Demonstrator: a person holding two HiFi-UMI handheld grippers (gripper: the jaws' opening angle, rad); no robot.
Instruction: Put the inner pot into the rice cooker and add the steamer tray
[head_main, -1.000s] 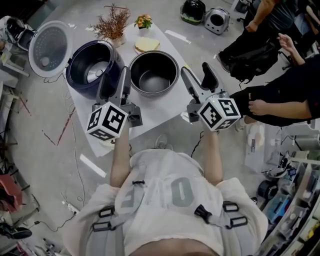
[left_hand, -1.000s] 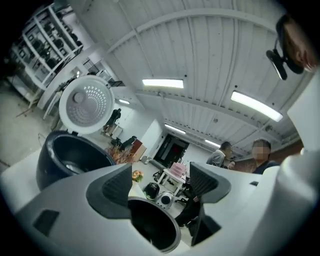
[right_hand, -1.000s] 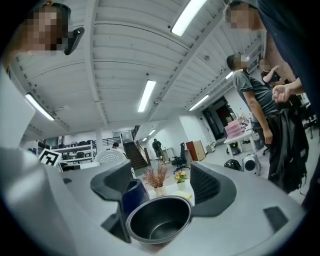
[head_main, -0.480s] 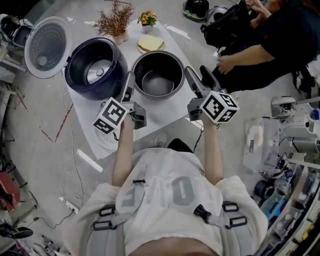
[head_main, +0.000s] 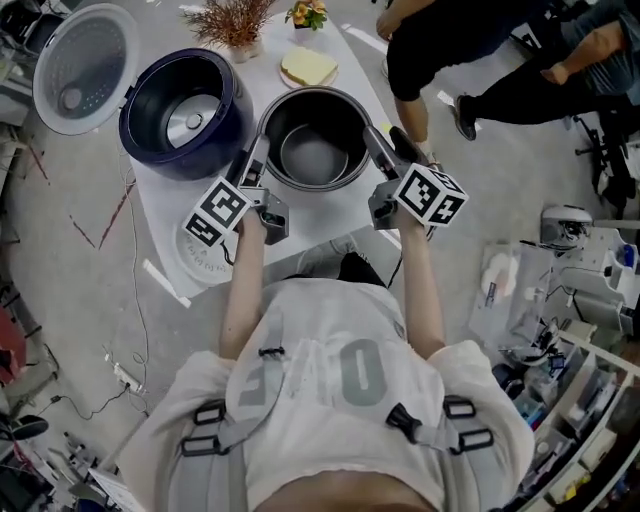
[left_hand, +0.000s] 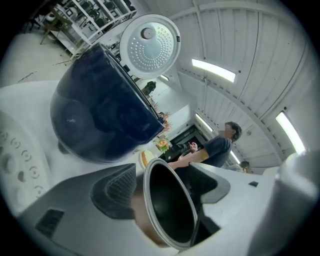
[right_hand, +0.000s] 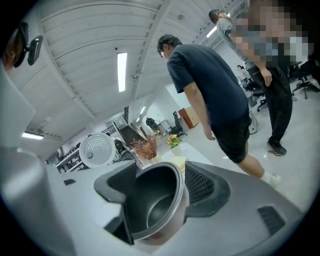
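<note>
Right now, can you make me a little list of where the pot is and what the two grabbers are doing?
inner pot: on the white table, beside the rice cooker, not in it yet
rice cooker: dark blue, lid open, nothing inside
left hand-held gripper: jaws apart, pot's left rim between them
right hand-held gripper: jaws have just been closing, pot's right rim between them, not gripped yet

On the surface (head_main: 160, 203), the cooker (head_main: 185, 110) stands left of the pot (head_main: 315, 140), a plate (head_main: 308, 68) and plants (head_main: 235, 20) behind them. The left hand-held gripper (head_main: 252, 156) straddles the pot's left rim, the right hand-held gripper (head_main: 384, 137) its right rim.
</note>
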